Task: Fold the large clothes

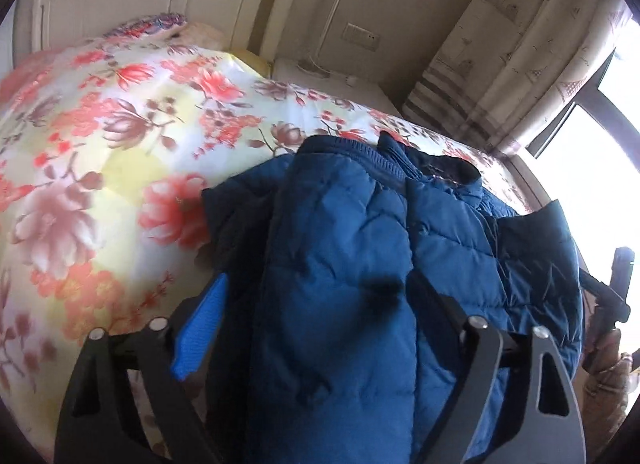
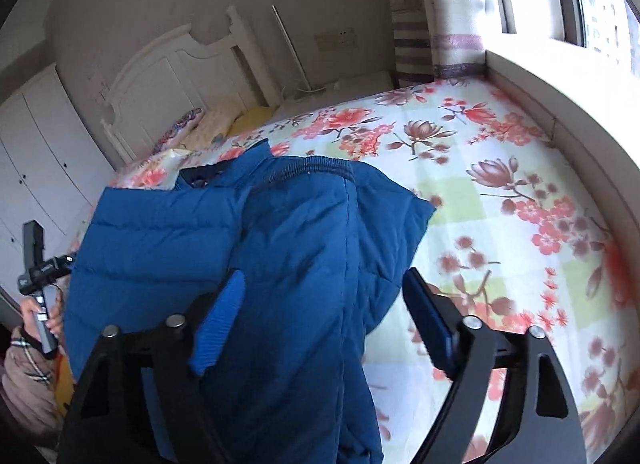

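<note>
A blue jacket [image 1: 352, 248] lies bunched on a floral bed [image 1: 104, 136]. The left gripper [image 1: 316, 296] is spread wide, its fingers straddling a puffy fold without pinching it, angled down. The right gripper [image 2: 324, 304] is likewise spread wide and released, jacket fabric between its fingers, right pad [image 2: 428, 328] over the bedsheet, also tilted down.
</note>
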`<state>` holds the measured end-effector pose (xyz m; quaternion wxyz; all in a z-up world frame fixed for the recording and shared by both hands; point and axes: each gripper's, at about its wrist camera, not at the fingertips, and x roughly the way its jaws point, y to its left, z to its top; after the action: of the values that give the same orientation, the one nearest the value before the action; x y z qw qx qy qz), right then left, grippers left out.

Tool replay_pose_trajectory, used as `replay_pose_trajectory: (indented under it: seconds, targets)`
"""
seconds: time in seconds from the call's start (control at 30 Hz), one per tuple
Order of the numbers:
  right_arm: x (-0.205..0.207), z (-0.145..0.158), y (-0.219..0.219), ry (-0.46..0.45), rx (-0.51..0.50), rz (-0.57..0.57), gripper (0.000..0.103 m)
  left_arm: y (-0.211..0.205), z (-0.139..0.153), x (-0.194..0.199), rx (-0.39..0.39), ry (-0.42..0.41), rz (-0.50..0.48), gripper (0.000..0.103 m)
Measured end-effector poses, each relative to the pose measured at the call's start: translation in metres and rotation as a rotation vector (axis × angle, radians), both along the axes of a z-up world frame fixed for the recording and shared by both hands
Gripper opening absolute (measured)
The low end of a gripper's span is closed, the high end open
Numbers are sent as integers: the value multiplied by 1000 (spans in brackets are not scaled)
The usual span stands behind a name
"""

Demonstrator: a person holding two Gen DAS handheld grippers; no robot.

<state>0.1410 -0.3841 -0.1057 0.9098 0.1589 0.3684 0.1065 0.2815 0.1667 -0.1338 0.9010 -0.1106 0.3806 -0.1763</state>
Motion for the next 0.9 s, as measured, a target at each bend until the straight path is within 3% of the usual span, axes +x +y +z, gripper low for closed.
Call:
replay_pose_trajectory:
  seconds: [0.17,0.23,0.37,0.43,0.53,0.57,0.6,0.63,0.67,0.7,0.83,0.9]
  targets:
    - [-4,-8,6,-18,0,8,75,-4,-12,-4,6,-26,-8,72]
    - [-3,-3,8,-30,-47,10,75,-5,-10,-8,14,-44,-8,68]
    - [8,12,19,-28,-147,38,75,-9,0,-1,62,-68,-6,69]
    - [15,16,24,-28,-162,52,75,-12,3,4,63,-62,-12,74]
    - [21,9,34,-24,-205,46,74,-20,0,12,84,-61,-8,75]
    - [18,7,38,-45,-224,46,57,-22,-2,12,88,-75,-5,69]
    - [15,7,42,-67,-250,32,41,-24,-2,11,84,-89,-13,49]
    - [9,8,46,-92,-288,6,33,-25,-2,7,89,-111,-5,30]
    - [0,11,52,-130,-324,-18,22,-24,-1,1,92,-141,3,19]
    - [-10,15,55,-167,-340,-29,18,-24,3,-10,89,-189,9,11]
    - [-39,49,55,-268,-353,-54,12,-21,26,-53,79,-353,-8,7]
    - [-42,72,50,-314,-340,-72,11,-8,47,-60,-18,-375,-12,7]
